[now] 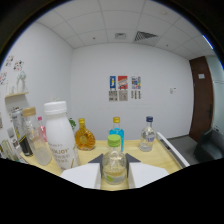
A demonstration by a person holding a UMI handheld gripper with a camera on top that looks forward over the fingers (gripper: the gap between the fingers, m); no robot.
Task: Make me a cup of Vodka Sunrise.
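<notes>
A small clear bottle with a green cap (114, 162) holding pale yellowish liquid stands between my gripper's fingers. My gripper (114, 169) is shut on it, the dark fingertips (96, 161) touching its sides. The bottle's base is hidden below the fingers. Beyond them on the wooden table (167, 155) are a blue bottle with a yellow cap (116, 130), a clear bottle with a dark blue cap (147, 136), a round amber bottle (84, 138) and a tall white bottle (59, 136).
More clear bottles (34, 137) crowd the table's left side in front of a white shelf (15, 100). A dark chair (210, 145) and a brown door (201, 95) are to the right. Posters (125, 88) hang on the far wall.
</notes>
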